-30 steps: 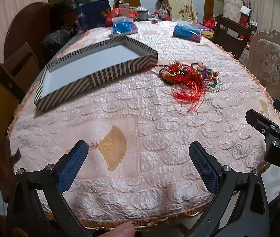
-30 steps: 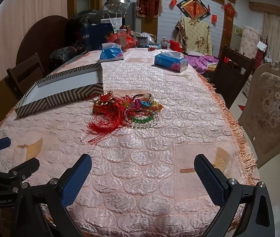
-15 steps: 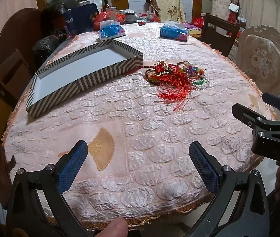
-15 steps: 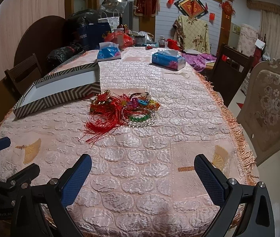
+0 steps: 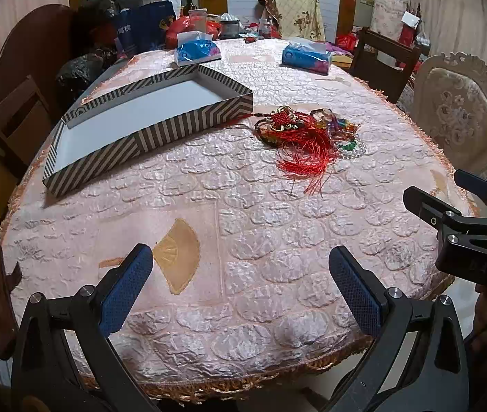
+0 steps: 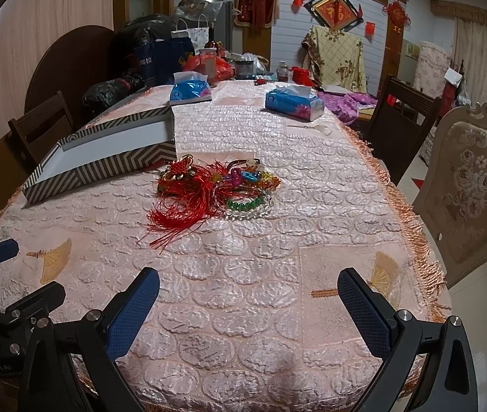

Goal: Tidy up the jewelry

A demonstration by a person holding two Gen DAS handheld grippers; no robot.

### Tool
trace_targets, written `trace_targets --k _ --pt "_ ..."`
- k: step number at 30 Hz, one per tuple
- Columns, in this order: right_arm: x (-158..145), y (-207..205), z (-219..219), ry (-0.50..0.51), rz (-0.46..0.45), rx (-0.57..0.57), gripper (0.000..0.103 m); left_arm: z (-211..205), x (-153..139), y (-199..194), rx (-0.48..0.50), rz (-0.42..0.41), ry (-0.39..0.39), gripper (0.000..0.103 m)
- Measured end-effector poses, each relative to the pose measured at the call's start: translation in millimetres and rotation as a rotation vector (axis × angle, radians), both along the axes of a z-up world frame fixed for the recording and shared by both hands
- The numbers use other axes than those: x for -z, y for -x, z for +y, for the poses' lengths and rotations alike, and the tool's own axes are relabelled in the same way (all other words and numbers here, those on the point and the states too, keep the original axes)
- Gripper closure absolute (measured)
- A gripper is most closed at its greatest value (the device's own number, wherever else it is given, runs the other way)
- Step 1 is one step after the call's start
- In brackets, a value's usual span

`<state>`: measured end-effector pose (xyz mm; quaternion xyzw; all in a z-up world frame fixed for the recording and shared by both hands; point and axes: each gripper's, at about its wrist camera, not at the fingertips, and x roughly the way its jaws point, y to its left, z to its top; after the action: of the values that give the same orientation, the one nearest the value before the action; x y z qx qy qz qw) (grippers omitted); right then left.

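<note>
A pile of jewelry (image 5: 307, 137) lies mid-table: a red knot ornament with long tassels (image 6: 183, 194), coloured bead bracelets (image 6: 250, 178) and a green bead bracelet (image 6: 245, 203). A striped shallow box (image 5: 147, 120) with a white inside stands left of the pile; it also shows in the right wrist view (image 6: 106, 158). My left gripper (image 5: 240, 285) is open and empty over the table's near edge. My right gripper (image 6: 248, 304) is open and empty, also near the front edge, well short of the pile.
The pink embossed tablecloth (image 6: 277, 247) covers the long table. Two blue tissue packs (image 6: 191, 90) (image 6: 295, 103) sit at the far end among bags and clutter. Chairs stand on the right (image 6: 470, 185) and left (image 5: 6, 127).
Both grippers have drawn back slightly and risen; the jewelry pile and the box now sit a little farther off in view. Both grippers stay open.
</note>
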<state>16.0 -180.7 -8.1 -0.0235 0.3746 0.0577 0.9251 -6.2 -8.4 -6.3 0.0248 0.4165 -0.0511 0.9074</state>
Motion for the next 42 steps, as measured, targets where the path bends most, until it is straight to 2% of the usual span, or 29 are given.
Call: trace_targets --k 9,14,19,22,24,29,32,37,40,42 --pt "1.0 -0.8 3.3 0.003 0.004 -0.006 0.0 2.6 4.2 -0.9 -0.004 0.017 0.011 0.0" --pt "1.9 -2.7 2.0 0.008 0.007 -0.002 0.0 11.5 6.2 -5.3 -0.031 0.033 0.045 0.0" --pt "3.9 -5.5 -0.4 0.005 0.013 0.004 0.0 18.4 7.6 -7.5 -0.063 0.021 0.075 0.0" --pt "4.4 -7.0 -0.1 0.003 0.014 0.003 0.0 23.0 5.7 -8.0 -0.093 -0.03 0.066 0.0" --pt "4.4 -7.3 0.6 0.002 0.012 0.001 0.0 26.0 5.7 -11.7 -0.094 -0.033 0.057 0.0" --pt "6.0 -10.7 2.0 0.004 0.014 0.0 0.0 25.6 7.9 -29.6 -0.026 0.012 0.083 0.0" --pt "6.8 -12.7 2.4 -0.008 0.022 -0.001 0.0 25.1 6.5 -46.9 -0.02 0.018 0.087 0.0" --pt "7.0 -13.9 3.3 0.006 0.016 0.006 0.0 11.2 -5.0 -94.1 0.027 -0.012 0.031 0.0" --pt "10.8 -14.5 1.2 0.008 0.032 0.012 0.0 -1.5 -5.9 -124.3 0.102 0.008 0.082 0.0" --pt "12.9 -13.7 0.4 0.013 0.038 0.009 0.0 -9.1 -4.1 -138.4 0.112 0.015 0.104 0.001"
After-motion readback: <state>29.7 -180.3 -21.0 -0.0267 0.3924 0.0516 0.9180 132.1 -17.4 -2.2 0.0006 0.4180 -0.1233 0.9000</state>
